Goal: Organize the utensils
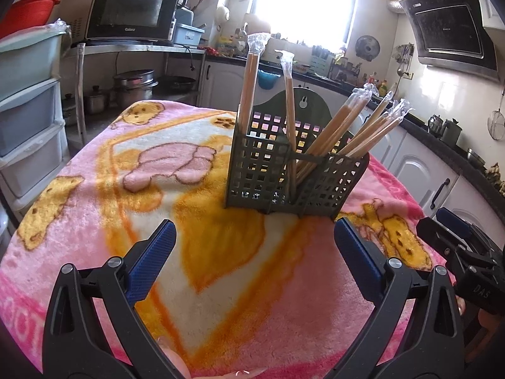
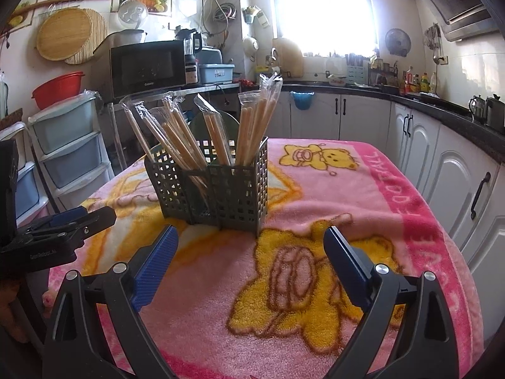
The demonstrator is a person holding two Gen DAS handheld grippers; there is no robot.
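Observation:
A dark green perforated utensil holder (image 1: 271, 170) stands upright on the pink blanket-covered table (image 1: 94, 189). Several plastic-wrapped pairs of wooden chopsticks (image 1: 344, 126) stand and lean in its compartments. My left gripper (image 1: 254, 233) is open and empty, just in front of the holder. In the right wrist view the holder (image 2: 221, 189) with its chopsticks (image 2: 176, 139) sits ahead of my right gripper (image 2: 249, 240), which is open and empty. The right gripper also shows at the right edge of the left wrist view (image 1: 454, 237), and the left gripper shows at the left edge of the right wrist view (image 2: 69, 221).
Stacked plastic drawers (image 1: 28, 101) stand left of the table. A microwave (image 1: 132, 9) sits on a shelf behind, with pots (image 1: 135, 85) below. White kitchen cabinets (image 2: 442, 164) and a dark counter with kettles (image 2: 486, 110) run along the right.

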